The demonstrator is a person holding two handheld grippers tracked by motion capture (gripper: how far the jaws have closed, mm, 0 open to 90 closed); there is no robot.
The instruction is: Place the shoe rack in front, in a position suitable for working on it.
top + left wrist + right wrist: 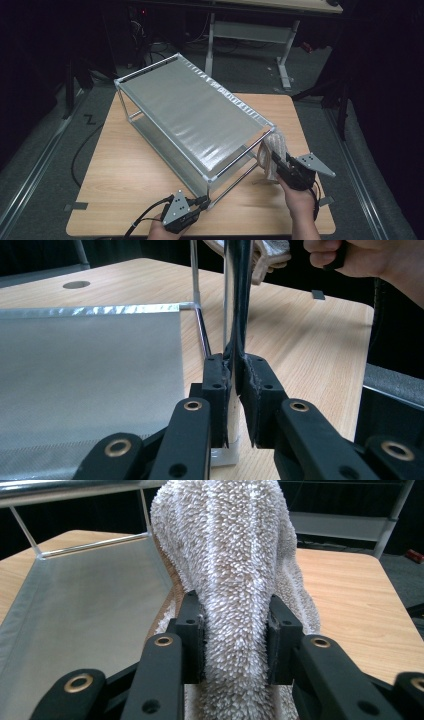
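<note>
A metal rack (190, 115) with two grey fabric shelves stands slantwise on the wooden table (130, 175). My left gripper (202, 201) is at the rack's near corner, shut on the upright chrome corner post (230, 300); in the left gripper view the pads of the left gripper (234, 385) pinch that post just above the lower shelf (90, 375). At the rack's right end my right gripper (274, 161) is shut on a white terry towel (274, 149). In the right gripper view the towel (235, 545) bulges up between the pads of the right gripper (235, 640), beside the lower shelf (85, 610).
A black cable (80, 150) trails off the table's left edge. A white-legged desk frame (250, 30) stands behind the table. Bare wood lies to the right of the rack (350, 595). The left gripper view takes in the other hand (360, 257) and a round hole (76, 284) in the tabletop.
</note>
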